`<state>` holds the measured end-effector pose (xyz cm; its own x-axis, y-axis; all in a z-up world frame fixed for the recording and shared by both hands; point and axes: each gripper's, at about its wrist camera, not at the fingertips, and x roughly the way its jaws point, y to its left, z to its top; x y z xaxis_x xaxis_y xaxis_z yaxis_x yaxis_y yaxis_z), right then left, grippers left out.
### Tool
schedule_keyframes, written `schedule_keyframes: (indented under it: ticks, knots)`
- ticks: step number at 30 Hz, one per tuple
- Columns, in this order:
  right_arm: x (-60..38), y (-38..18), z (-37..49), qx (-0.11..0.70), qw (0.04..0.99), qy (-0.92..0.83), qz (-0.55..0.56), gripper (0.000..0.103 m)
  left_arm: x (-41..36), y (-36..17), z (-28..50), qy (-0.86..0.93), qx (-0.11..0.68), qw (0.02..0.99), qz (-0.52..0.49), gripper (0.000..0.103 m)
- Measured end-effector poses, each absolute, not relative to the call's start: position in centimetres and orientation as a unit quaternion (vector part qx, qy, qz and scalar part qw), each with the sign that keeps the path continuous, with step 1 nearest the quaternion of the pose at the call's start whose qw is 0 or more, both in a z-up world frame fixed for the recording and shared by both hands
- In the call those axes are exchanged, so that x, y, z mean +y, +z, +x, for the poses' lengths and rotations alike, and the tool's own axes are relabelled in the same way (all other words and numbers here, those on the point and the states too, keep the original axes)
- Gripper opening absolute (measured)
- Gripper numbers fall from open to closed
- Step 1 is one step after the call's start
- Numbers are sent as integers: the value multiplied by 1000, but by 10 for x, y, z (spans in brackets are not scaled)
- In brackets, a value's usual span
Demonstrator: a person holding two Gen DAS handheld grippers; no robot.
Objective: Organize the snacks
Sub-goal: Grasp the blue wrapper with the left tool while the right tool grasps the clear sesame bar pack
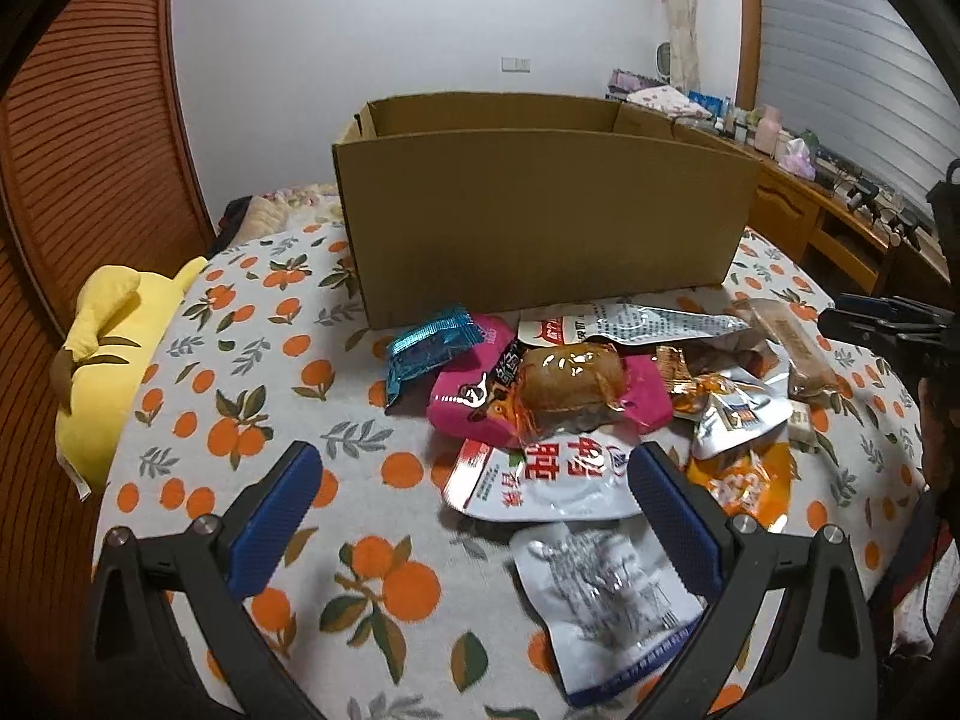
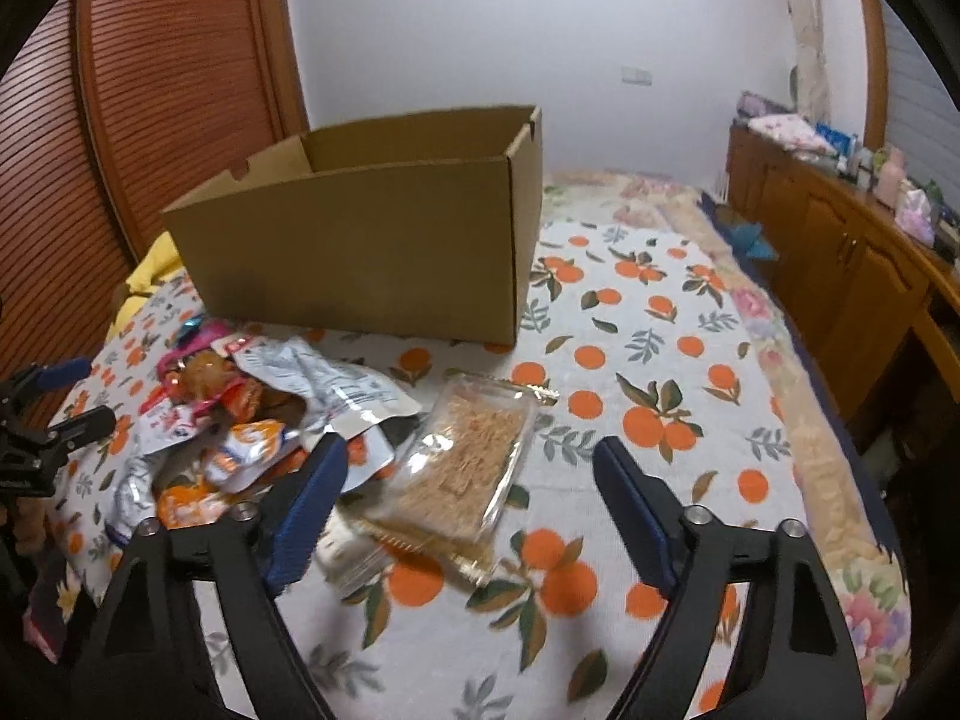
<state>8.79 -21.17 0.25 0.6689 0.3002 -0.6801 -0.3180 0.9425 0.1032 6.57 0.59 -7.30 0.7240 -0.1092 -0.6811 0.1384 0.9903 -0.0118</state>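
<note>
- My right tool (image 2: 471, 483) stands open; the clear biscuit pack (image 2: 465, 468) lies on the bed between its fingers, untouched.
- My left tool (image 1: 474, 480) stands open over the snack pile (image 1: 576, 396), before the cardboard box (image 1: 540, 222).

the tall cardboard box (image 1: 540, 222) walls off the far side. snack pile (image 1: 600, 402) crowds the near middle. bedspread (image 2: 660, 360) right of it lies bare

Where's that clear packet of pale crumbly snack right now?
In the right wrist view, the clear packet lies on the orange-print sheet, at the right edge of the snack pile, in front of the cardboard box.
</note>
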Motion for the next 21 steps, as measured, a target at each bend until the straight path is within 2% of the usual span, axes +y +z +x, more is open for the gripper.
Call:
schedule_keyframes:
  ticks: [6,17,21]
  knots:
    - [-212,-12,112,408,895,182,0,75,5,-73,87,-69,380,922,24,101]
    - [-205,-26,131,439,876,202,4,75,36,-67,129,-62,400,914,26,100]
    - [-202,-27,137,445,871,205,6,75,50,-73,148,-67,414,907,21,94]
